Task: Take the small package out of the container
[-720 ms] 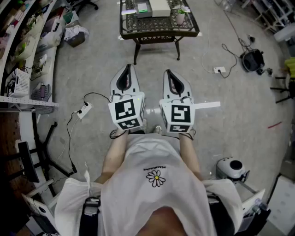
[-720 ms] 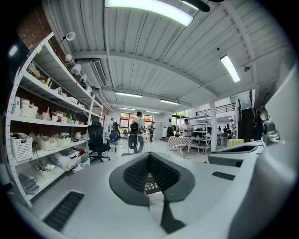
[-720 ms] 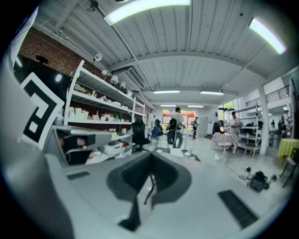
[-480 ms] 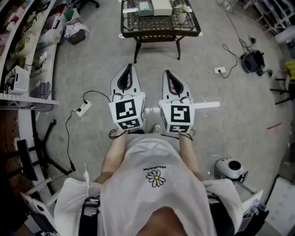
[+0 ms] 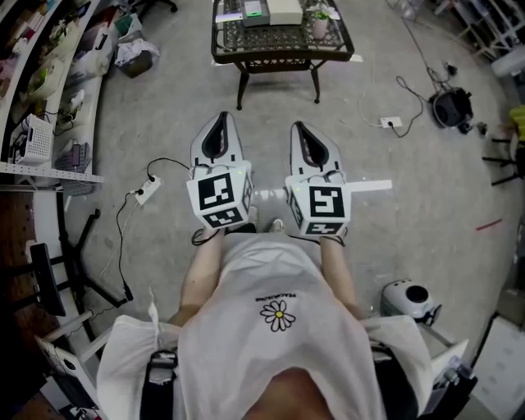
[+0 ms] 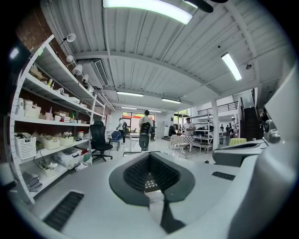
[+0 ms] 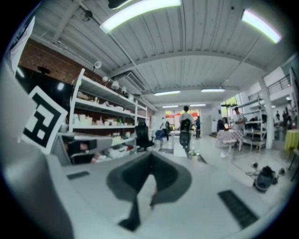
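Two grippers are held side by side, apart, over a rough grey concrete floor (image 5: pixel 410 180), both pointing toward a small table (image 5: pixel 279 57). The left gripper (image 5: pixel 220 123) is a smooth white shell around a dark teardrop opening, with a cube (image 5: pixel 218 195) of black-and-white square markers at its rear. The right gripper (image 5: pixel 302 130) is shaped alike and carries its own cube (image 5: pixel 318 207).

In the left gripper view, the dark pads with a fine mesh texture are seen pressed together at their tips, with nothing between them. In the right gripper view, the dark jaws are likewise pressed together and nothing is pinched.

The table is well apart from both grippers. A dark metal lattice top with thin black legs is shown. Toward its far edge, a flat white box (image 5: pixel 285 11) is laid near the middle. Just beside it, toward the left edge, a flat item (image 5: pixel 253 11) with a green top is seen. A small pale cup (image 5: pixel 319 25) is set toward the right edge. Which of these is the container cannot be told, and the small package itself is too small to be made out.

A white power strip (image 5: pixel 148 194) with a black cable is laid on the floor left of the grippers. A white shirt (image 5: pixel 275 328) with a printed daisy is worn by the person.
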Available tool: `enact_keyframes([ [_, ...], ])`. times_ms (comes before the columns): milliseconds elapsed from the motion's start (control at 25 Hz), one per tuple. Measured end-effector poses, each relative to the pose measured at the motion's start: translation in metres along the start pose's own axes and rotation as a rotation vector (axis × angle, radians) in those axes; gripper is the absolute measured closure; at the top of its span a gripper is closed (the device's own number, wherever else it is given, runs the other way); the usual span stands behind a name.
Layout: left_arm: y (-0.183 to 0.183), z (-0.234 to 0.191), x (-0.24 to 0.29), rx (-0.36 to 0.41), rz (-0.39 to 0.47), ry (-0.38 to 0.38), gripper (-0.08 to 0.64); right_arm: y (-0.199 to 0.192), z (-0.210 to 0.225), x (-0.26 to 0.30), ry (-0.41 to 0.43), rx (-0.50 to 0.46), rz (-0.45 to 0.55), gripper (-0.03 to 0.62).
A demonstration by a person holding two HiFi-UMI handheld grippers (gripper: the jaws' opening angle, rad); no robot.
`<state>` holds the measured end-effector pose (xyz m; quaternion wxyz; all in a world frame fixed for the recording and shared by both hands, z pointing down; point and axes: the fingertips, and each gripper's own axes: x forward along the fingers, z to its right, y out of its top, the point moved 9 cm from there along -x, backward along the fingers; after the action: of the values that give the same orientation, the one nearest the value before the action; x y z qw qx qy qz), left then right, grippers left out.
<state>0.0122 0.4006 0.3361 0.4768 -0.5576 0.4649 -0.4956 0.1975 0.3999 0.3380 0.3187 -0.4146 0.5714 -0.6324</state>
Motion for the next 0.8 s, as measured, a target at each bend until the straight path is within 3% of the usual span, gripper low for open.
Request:
enact_keyframes([
  [400,0.0,0.016,0.006,-0.094,0.064,0.011,0.538,-0.006,0.03,-0.012,0.035,-0.003,0.038,0.561],
  [600,0.015,0.019,0.039,-0.104,0.124,-0.007,0.538,0.006,0.049,0.004,0.027,-0.025,0.086,0.561],
  [800,0.011,0.005,0.092,-0.123,0.133,-0.021,0.538,0.018,0.065,0.049,0.033,-0.079,0.11,0.561],
])
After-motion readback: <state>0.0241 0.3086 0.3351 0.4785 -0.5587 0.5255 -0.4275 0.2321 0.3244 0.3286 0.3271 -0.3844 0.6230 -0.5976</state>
